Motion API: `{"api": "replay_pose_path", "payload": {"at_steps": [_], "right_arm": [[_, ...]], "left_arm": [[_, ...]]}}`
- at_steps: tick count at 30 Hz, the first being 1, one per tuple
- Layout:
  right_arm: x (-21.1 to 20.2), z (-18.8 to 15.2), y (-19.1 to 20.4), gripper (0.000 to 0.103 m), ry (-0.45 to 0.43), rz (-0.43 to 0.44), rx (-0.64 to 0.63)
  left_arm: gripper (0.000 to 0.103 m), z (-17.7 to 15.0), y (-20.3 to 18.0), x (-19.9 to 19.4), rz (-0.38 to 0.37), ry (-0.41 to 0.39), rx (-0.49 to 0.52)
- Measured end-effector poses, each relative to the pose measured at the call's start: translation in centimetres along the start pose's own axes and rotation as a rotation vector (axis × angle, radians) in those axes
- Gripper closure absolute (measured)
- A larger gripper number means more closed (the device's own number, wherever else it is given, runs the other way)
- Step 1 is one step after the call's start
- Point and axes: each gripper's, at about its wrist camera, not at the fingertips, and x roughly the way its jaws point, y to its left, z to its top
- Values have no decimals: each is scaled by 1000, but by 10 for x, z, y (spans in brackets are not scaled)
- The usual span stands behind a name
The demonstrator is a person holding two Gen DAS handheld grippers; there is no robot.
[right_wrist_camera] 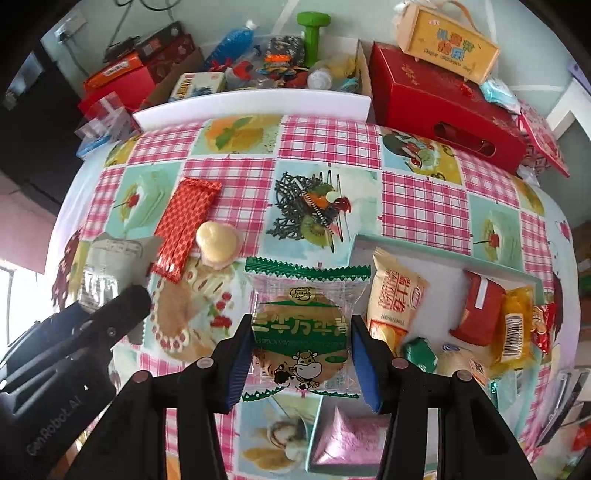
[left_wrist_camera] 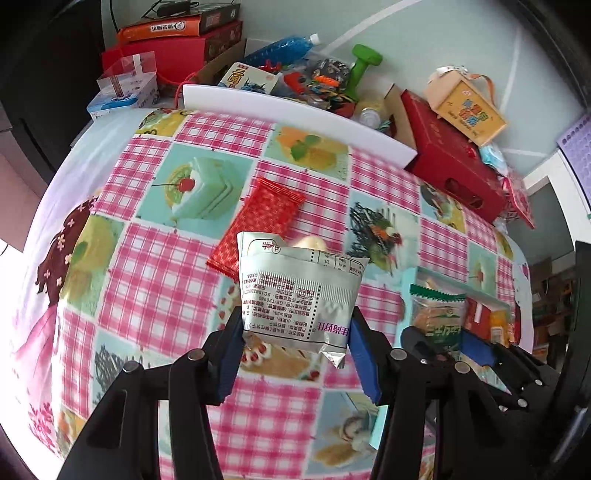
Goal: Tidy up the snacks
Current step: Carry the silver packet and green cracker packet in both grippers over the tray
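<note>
Checked tabletop (right_wrist_camera: 325,147) crowded with loose snacks beside teal tray (right_wrist_camera: 443,254). Left tongs (left_wrist_camera: 295,332) clamped on silver packet (left_wrist_camera: 295,295), right tongs (right_wrist_camera: 301,339) clamped on green-edged biscuit pack (right_wrist_camera: 301,325); both lifted clear, probably bound for tray. Red wafer bar (right_wrist_camera: 184,225) left lying well left of tray.

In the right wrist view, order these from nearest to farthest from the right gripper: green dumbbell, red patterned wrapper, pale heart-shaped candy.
From the right gripper:
1. Pale heart-shaped candy, up and left on the tablecloth.
2. Red patterned wrapper, just left of the candy.
3. Green dumbbell, far back in the cluttered box.
</note>
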Motion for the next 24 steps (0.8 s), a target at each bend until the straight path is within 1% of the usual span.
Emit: {"api": "replay_pose_path", "payload": {"at_steps": [3,10,14,18,24], "right_arm": [[-7,-10,0,50,-10,-9,-22],[-30,-31,-7,50,-48,10,-30],[-38,-44,-15,50,-54,21,-20],[-47,-57,-32,50,-63,29,5],[-55,-71,-68,50,-81,13,47]], "left_arm": [[48,-7,-6,-9,-1,-8,-1],[48,-25,-18,-28,-2,-33,6],[48,-35,-27,-37,-11,-43,11],[48,-45,-40,-42,-19,-50,28],[48,-56,-69,-41,-38,-44,64]]}}
